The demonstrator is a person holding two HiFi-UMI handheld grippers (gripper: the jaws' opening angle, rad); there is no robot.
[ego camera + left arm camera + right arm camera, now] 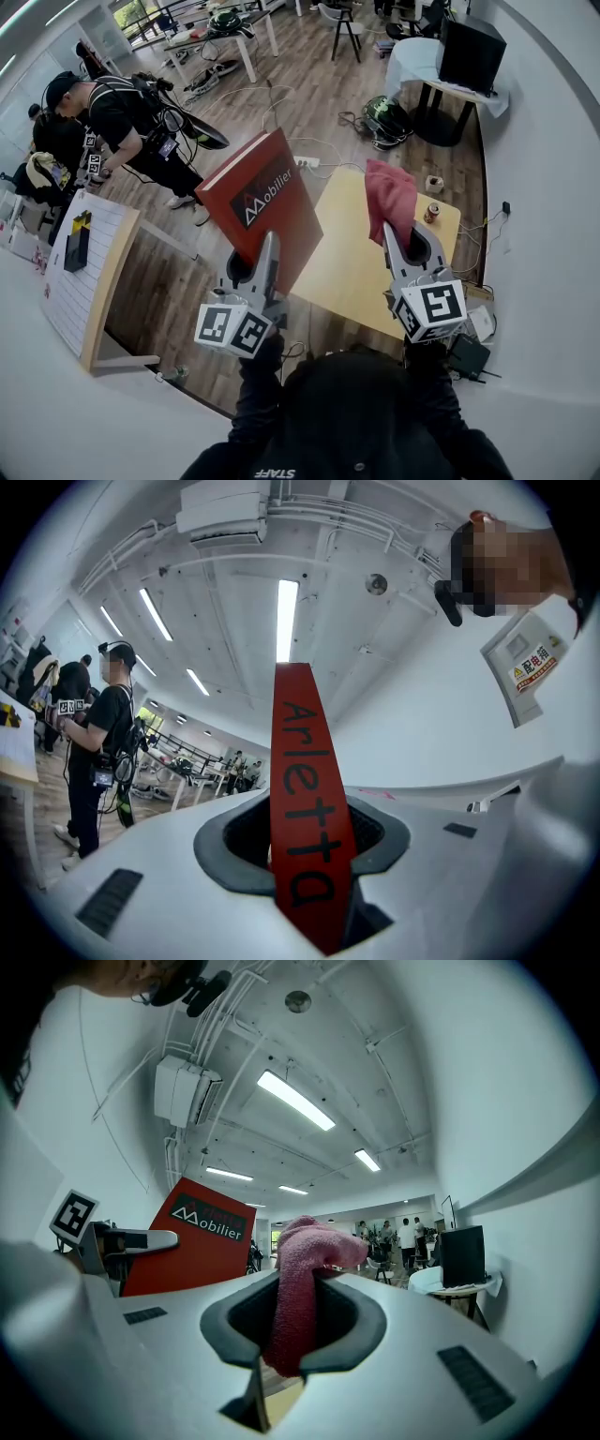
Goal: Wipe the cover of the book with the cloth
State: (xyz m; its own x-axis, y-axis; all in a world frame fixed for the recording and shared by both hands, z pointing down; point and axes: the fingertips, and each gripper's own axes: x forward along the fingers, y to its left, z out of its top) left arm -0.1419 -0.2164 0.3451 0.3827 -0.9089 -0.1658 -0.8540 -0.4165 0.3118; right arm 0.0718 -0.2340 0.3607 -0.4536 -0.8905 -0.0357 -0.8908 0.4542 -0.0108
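Red book (267,199) is standing clamped in my left claw (255,267), raised by the table (352,258), while my right claw (405,242) is pinching the pink cloth (390,192) nearby, needing next, I judge, a flat press onto the cover.

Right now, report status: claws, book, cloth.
Left claw shut on red book, held up, tilted. Right claw shut on pink cloth. Cloth and book apart, no wiping contact. Nothing between them.
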